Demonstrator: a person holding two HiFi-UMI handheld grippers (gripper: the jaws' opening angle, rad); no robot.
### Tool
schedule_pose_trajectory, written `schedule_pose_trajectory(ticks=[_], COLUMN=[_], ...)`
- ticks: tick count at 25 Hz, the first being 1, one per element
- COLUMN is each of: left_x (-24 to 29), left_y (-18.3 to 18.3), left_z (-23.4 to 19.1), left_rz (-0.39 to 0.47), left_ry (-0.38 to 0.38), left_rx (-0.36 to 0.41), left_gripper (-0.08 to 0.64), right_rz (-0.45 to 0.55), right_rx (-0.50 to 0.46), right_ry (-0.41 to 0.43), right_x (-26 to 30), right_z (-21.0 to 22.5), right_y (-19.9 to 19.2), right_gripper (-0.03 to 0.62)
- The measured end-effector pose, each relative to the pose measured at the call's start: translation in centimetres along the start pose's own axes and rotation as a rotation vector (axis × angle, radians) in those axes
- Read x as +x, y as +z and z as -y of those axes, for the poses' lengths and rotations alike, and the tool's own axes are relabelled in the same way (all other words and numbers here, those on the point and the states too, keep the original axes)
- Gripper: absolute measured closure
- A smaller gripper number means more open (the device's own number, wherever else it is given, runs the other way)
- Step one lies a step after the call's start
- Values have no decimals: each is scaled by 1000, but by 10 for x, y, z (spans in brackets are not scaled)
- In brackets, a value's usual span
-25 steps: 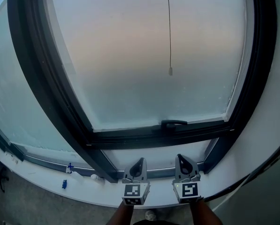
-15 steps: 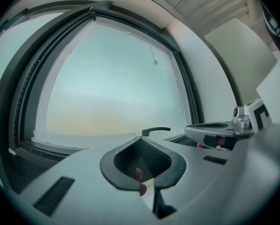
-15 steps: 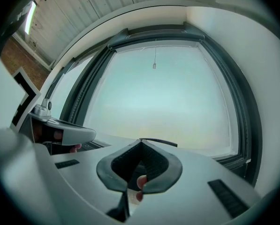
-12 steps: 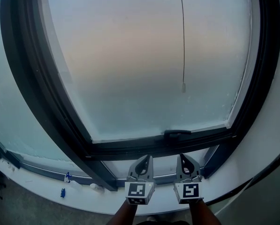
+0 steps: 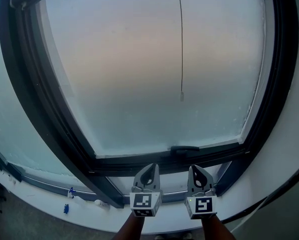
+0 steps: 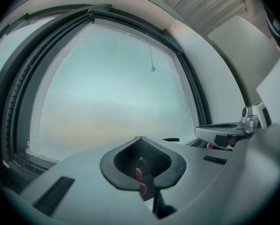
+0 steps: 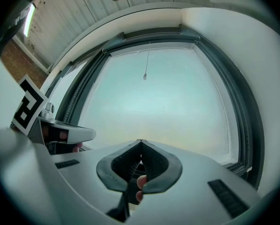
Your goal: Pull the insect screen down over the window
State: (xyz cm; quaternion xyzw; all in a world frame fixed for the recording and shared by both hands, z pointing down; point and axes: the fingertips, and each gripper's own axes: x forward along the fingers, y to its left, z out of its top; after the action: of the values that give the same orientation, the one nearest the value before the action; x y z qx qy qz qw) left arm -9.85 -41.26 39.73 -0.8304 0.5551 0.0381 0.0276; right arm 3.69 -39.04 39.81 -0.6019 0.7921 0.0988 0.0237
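Near field: my two hand-held grippers are side by side, both pointing roughly level at the window. The left hand-held gripper (image 5: 150, 166) is clenched, jaw tips meeting, with nothing between them. The right hand-held gripper (image 5: 194, 167) is likewise clenched and empty, just beside the left one but apart from it. Below both tips runs the white sill (image 5: 44, 199); two small blue items (image 5: 65, 209) lie on it, well to the left of the left hand-held gripper. Just ahead of the right hand-held gripper, slightly to its left, a dark window handle (image 5: 184, 148) sits on the lower frame rail (image 5: 139, 161). Beyond it rises the frosted pane (image 5: 129, 74). Farthest and highest, the pull cord (image 5: 182, 44) of the insect screen hangs straight before the pane. Its end toggle (image 5: 182, 97) is well above both tips, nearer the right one's line. The screen itself I cannot make out.
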Motion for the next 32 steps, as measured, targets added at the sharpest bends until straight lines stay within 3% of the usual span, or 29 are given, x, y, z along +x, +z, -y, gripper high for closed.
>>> schedule_pose_trajectory(ticks=[8, 13, 19, 27, 32], left_x=[18, 27, 47, 63, 64], left_y=[34, 55, 100, 180, 231], left_z=[8, 1, -3, -20, -36], left_rz=[68, 101, 178, 288, 337], left_ry=[15, 43, 34, 51, 108], left_rx=[24, 112, 222, 310, 444], left_gripper=[558, 557, 557, 557, 557], right_rz=[120, 163, 278, 363, 441], right_rx=[-29, -59, -108, -231, -394], right_ry=[50, 67, 27, 10, -22], right_x=[15, 34, 48, 77, 84], right_z=[10, 17, 40, 69, 81], right_y=[38, 53, 93, 154, 206], right_gripper=[589, 589, 589, 589, 589])
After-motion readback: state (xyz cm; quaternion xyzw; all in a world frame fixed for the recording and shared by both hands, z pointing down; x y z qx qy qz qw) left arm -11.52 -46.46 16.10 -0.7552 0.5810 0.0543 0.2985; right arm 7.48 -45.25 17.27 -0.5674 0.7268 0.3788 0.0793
